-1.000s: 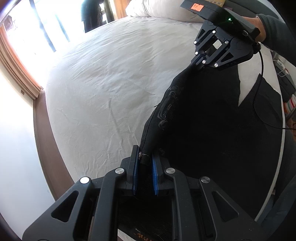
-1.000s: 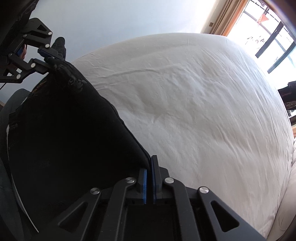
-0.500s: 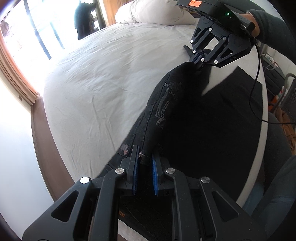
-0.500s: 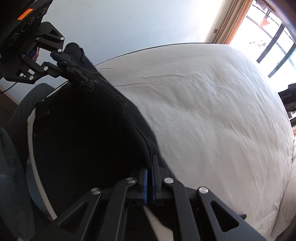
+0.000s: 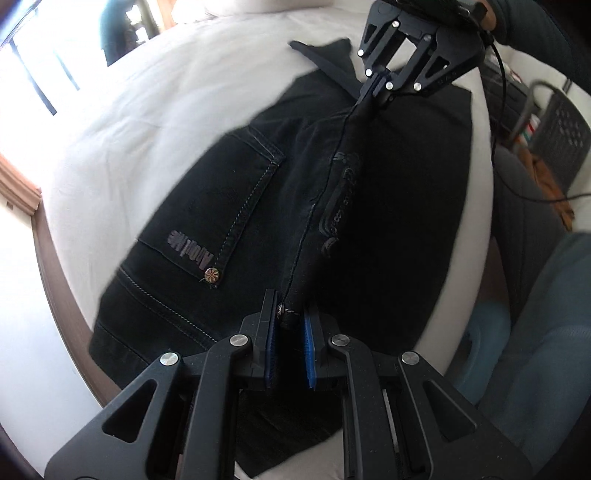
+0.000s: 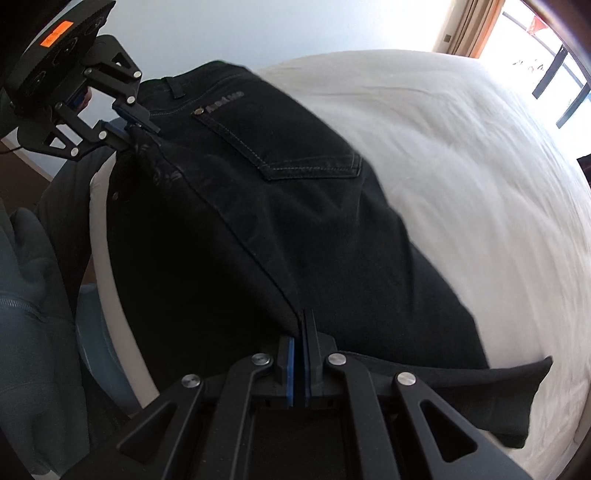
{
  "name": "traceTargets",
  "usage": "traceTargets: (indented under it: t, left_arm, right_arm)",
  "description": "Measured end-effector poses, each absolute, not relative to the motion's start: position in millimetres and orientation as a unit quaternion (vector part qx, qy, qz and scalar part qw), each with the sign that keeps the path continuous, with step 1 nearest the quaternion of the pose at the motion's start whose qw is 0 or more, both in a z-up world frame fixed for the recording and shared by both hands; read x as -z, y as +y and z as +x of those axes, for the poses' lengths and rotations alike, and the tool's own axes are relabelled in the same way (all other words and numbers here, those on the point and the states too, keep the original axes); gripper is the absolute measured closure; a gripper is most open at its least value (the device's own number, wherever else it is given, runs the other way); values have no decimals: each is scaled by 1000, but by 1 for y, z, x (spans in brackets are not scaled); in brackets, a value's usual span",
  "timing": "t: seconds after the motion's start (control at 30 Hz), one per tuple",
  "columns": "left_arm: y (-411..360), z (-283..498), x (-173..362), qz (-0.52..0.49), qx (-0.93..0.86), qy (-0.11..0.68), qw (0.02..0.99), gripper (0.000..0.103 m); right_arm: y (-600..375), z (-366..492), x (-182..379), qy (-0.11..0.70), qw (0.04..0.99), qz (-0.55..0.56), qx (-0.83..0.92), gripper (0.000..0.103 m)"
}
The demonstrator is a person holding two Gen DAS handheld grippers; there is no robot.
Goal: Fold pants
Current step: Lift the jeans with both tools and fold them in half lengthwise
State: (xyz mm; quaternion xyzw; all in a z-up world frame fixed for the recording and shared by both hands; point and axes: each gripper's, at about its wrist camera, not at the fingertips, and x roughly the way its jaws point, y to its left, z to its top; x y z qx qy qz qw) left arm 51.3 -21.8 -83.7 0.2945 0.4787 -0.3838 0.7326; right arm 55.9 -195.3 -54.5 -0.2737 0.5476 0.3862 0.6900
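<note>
Black jeans (image 5: 229, 206) lie partly on the white bed (image 5: 147, 110), back pocket and waistband facing up. My left gripper (image 5: 290, 321) is shut on the jeans' edge near the waistband. My right gripper (image 6: 300, 332) is shut on the same raised edge further along the leg; it also shows at the top of the left wrist view (image 5: 376, 85). The fabric between them is stretched into a taut ridge. The jeans (image 6: 295, 206) fill the right wrist view, with the left gripper (image 6: 129, 127) at upper left. A leg end (image 6: 517, 391) lies at lower right.
The bed's near edge (image 5: 476, 206) runs down the right, with the person's legs in blue-grey trousers (image 5: 535, 332) beyond it. A dark basket (image 5: 557, 125) and a cable (image 5: 517, 184) are at right. A pillow (image 5: 295, 3) and bright windows (image 6: 554, 55) lie beyond.
Both grippers have swung the held edge over the bed, and the jeans have come down spread on the sheet, pocket side up. Both stay shut on the fabric.
</note>
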Motion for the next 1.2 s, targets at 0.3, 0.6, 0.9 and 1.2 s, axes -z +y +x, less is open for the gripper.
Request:
traceTargets:
  t: [0.3,0.6,0.9,1.2]
  left_arm:
    - [-29,17,119,357,385,481,702,96]
    - [-34,3,125,379,365,478,703,99]
    - [-39,-18,125,399,360,456,709,100]
    - [-7,-27,126,382,368,456,715,100]
  right_arm:
    - [-189,-9,85,544,710,-260,-363,99]
    - [-176,-57,100,521,757,-246,-309,99]
    - [-155,-86,107,506,770,-275,-273,99]
    - [-123,-112,116,501,772,-287,-267,99]
